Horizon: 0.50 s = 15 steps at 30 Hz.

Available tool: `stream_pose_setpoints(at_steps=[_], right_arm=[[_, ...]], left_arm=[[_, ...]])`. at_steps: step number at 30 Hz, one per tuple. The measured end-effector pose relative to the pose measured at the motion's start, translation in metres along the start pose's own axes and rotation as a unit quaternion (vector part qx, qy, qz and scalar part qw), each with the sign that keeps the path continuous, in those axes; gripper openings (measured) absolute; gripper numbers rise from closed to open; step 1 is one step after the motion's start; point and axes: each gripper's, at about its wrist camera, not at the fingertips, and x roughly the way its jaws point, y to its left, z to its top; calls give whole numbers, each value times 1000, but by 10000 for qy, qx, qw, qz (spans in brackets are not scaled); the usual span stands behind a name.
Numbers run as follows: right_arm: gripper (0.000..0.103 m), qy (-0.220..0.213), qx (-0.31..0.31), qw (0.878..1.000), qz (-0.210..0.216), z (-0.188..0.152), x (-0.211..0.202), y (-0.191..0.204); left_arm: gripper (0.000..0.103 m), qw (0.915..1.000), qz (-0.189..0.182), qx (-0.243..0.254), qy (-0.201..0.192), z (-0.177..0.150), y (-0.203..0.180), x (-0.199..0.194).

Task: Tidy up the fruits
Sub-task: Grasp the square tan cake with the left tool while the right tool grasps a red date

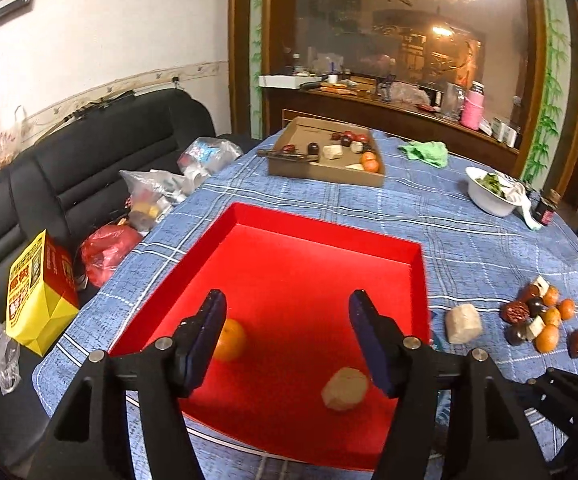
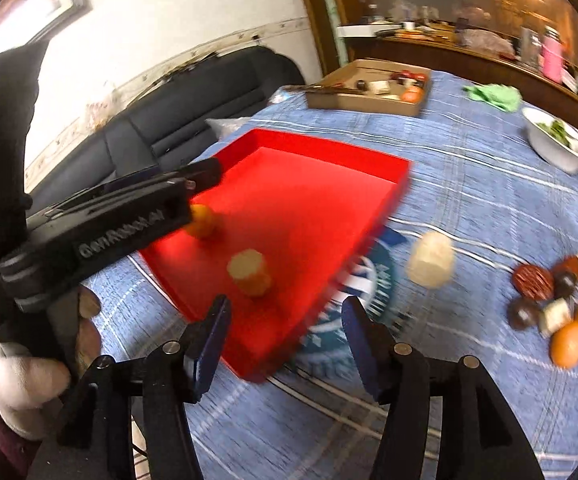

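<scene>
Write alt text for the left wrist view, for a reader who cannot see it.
An open, empty left claw hovers over a red tray that holds one orange and one pale beige chunk. The tray sits on a blue plaid tablecloth, with a pile of mixed fruit to its right and a cardboard box behind it.

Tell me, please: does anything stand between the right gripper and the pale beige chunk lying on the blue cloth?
Nothing visible does. The open right gripper faces the pale beige chunk across bare blue checked tablecloth; the red tray lies left of that path.
</scene>
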Motion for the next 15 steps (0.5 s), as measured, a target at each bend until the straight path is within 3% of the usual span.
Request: stream_pose_setpoints(at_steps=[3, 9, 15], right_arm=[[62, -181, 182, 9994, -237, -14, -18, -20], [62, -416, 1032, 9916, -659, -51, -61, -87], [62, -773, 1473, 9793, -1151, -70, -106, -136]], left_arm=[[70, 9999, -126, -9, 16, 0, -4, -4], [70, 9993, -315, 48, 169, -1, -22, 3], [70, 9917, -1046, 690, 287, -4, -83, 8]])
